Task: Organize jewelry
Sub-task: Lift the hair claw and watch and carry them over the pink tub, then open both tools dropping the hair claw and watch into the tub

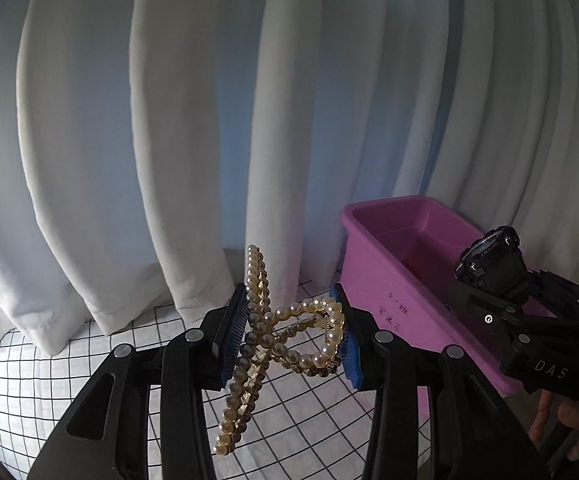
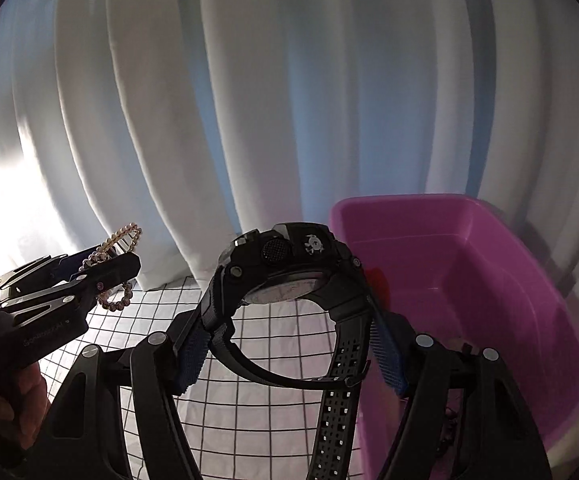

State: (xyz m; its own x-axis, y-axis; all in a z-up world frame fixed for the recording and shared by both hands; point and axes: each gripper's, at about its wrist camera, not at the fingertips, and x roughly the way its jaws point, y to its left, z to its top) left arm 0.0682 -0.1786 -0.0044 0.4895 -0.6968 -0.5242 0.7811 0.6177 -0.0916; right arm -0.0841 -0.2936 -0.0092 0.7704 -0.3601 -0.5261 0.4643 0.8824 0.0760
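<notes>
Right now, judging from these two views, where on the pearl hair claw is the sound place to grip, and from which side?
Probably at its crossed hinge, as the left gripper does now: pads squeezing the pearl hair claw from both flanks. The long pearl arms stick out above and below, offering only thin, beaded surfaces.

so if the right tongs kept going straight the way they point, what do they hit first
Probably the white curtain behind the table; the pink bin sits to the right of that line. The right tongs hold the black watch. Depth is unclear.

Watch strap (image 2: 331, 412) cut off (bottom edge); bin (image 2: 489, 280) blurred.
</notes>
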